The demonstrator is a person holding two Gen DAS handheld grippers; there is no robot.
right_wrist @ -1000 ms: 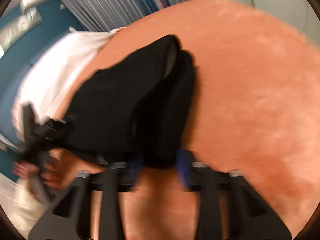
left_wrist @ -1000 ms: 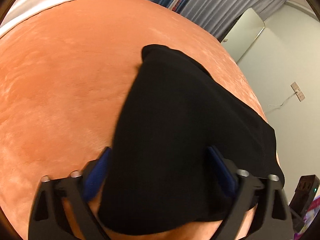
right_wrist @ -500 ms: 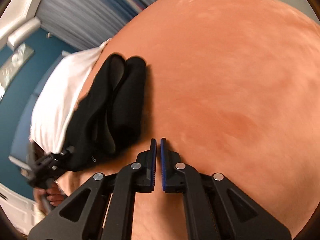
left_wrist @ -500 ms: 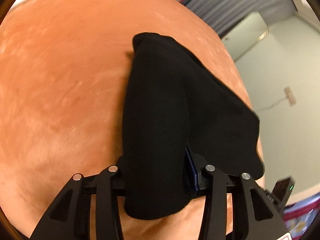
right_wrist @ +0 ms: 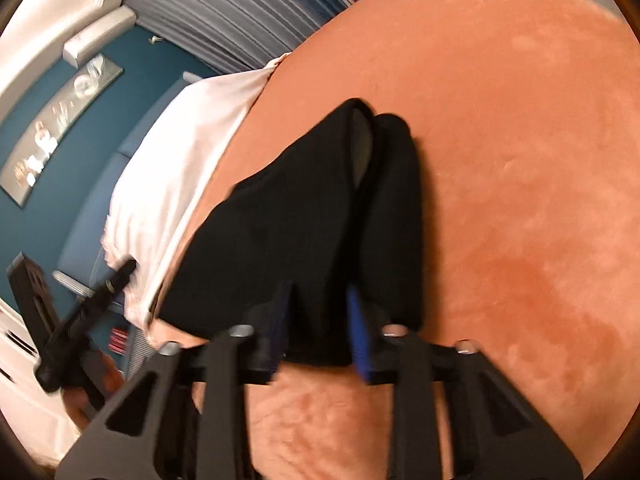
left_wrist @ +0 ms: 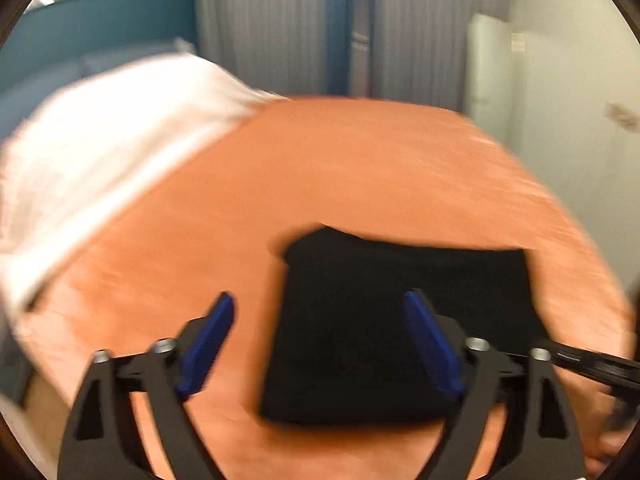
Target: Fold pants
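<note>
The black pants (left_wrist: 400, 320) lie folded into a compact rectangle on the orange blanket (left_wrist: 360, 168). My left gripper (left_wrist: 320, 312) is open and empty, pulled back above the bundle's near left part. In the right wrist view the pants (right_wrist: 320, 208) stretch away from me in thick folds. My right gripper (right_wrist: 316, 300) is partly closed around the near end of the pants, with fabric between the blue pads (right_wrist: 358, 332). The frames are blurred, so I cannot tell how firm the grip is.
A white sheet (left_wrist: 112, 152) covers the bed's far left part. Grey curtains (left_wrist: 280, 20) and a teal wall (right_wrist: 100, 128) stand behind. The other gripper's black body (right_wrist: 80, 320) shows at the left of the right wrist view.
My left gripper has let go of the pants, opened wide and pulled back. My right gripper, shut and empty beside the pants half a second ago, has opened and now sits around their near end.
</note>
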